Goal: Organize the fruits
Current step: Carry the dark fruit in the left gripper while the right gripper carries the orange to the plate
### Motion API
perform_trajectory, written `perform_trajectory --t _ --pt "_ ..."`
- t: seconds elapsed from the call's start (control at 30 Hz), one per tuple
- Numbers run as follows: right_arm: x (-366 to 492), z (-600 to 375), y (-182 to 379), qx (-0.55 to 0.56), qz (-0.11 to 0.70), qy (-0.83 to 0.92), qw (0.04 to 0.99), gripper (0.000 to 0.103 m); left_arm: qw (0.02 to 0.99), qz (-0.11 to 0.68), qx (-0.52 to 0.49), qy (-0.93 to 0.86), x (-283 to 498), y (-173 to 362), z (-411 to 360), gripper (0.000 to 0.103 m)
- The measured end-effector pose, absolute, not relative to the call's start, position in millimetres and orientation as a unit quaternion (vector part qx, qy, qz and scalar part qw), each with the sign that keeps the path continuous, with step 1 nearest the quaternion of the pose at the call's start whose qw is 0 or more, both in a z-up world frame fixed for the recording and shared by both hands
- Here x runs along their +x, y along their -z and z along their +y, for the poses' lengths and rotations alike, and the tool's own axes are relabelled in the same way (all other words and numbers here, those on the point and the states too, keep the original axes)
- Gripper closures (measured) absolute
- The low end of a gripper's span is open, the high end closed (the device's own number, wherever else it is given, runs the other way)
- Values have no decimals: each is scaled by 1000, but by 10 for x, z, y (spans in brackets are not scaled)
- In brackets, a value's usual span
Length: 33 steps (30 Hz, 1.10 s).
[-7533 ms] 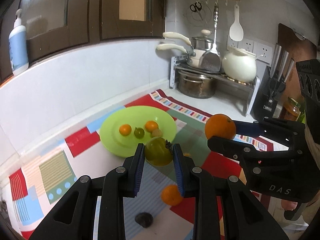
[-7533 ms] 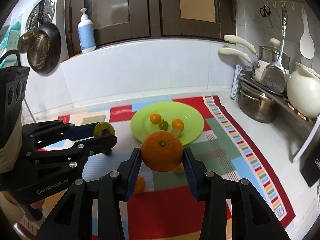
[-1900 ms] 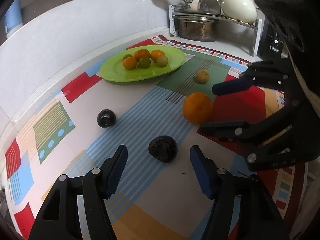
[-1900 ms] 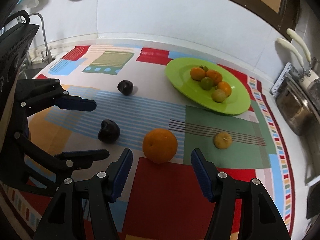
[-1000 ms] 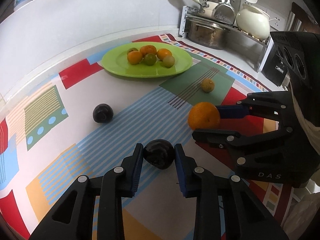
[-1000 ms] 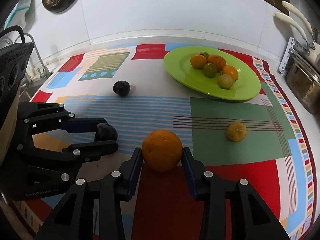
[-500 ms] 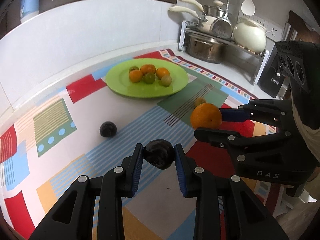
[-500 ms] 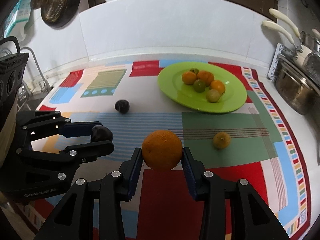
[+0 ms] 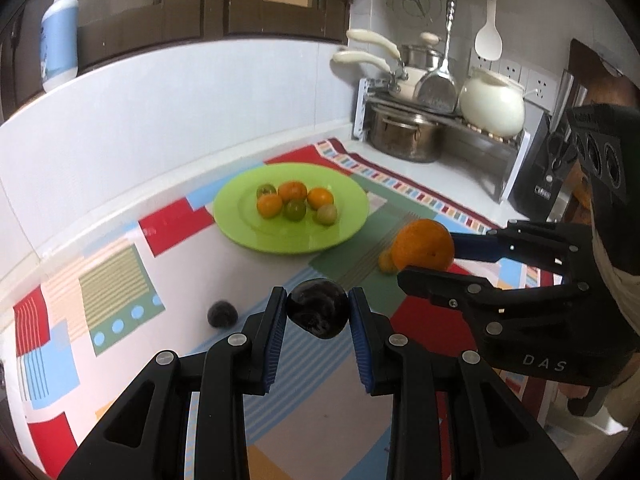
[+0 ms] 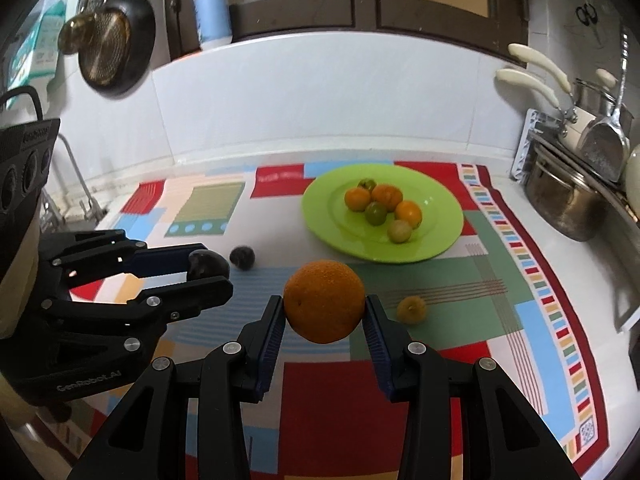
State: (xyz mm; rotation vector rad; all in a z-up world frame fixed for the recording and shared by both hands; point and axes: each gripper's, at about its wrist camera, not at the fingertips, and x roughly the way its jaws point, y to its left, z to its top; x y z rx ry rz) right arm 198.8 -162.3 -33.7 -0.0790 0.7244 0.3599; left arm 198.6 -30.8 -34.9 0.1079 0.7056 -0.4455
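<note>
Gripping a dark plum (image 9: 318,314), the left gripper (image 9: 317,312) has both blue pads pressed on the fruit's sides, lifted clear of the mat. Plum looks smooth, glossy, probably soft-skinned and light; likely to bruise or slip if squeezed off-centre, so the hold across its widest part seems right.

Right gripper (image 10: 325,304) is clamped on a big orange (image 10: 325,301), pads at the equator, fruit above the red patch of the patterned mat (image 10: 332,408). Orange reads heavier, firm, with pebbled skin that should grip well; little risk of crushing.

Both tools sit side by side, fingers pointing toward the far green plate (image 10: 436,240), roughly level and tilted slightly down. Left one is at the left, right one at the right, near each other but not touching.

Outward: a second dark plum (image 9: 222,314) lies loose on the mat, far-left of the held one. A small yellowish citrus (image 10: 411,310) lies just right of the orange, on the green patch. Plate holds six small fruits clustered at its middle (image 10: 384,208), orange and green ones. Pots on a rack (image 9: 404,140) stand far right, well apart from the plate.
</note>
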Motion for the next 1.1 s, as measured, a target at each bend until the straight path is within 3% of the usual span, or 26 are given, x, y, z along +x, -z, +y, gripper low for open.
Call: perform_trajectory --t 0.7,1.1 --pt "2381 -1808 -139 -3 294 -150 944 62 936 275 66 211 2487 -215 -449 72" --pt "2816 -1919 -308 10 282 -140 949 62 935 275 57 217 2994 -347 -549 72"
